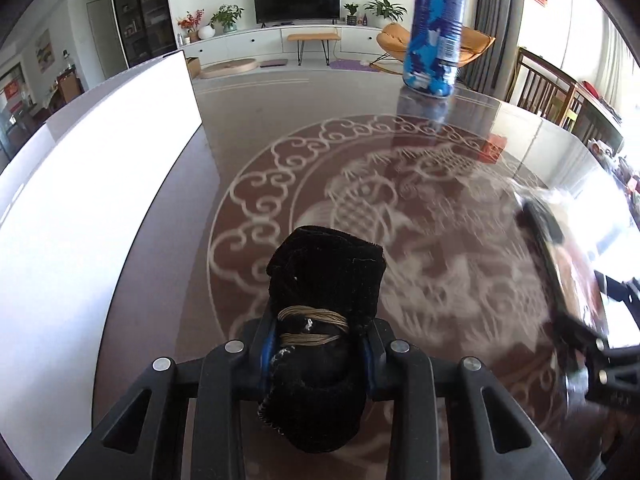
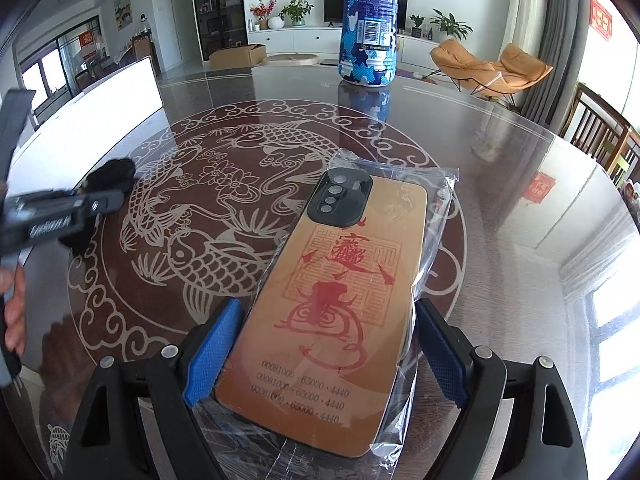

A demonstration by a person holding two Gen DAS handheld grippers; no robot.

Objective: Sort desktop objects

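My left gripper is shut on a black cloth pouch tied with tan cord, held above the table. It also shows at the left of the right wrist view. My right gripper is shut on an orange phone case in a clear plastic bag; the case has red print and a black camera block. The right gripper and case show blurred at the right edge of the left wrist view. A blue and white patterned can stands upright at the table's far side, also in the right wrist view.
The glass table has a round fish pattern. A white board lies on its left side. Wooden chairs stand at the right. A TV and orange lounge chair are in the room behind.
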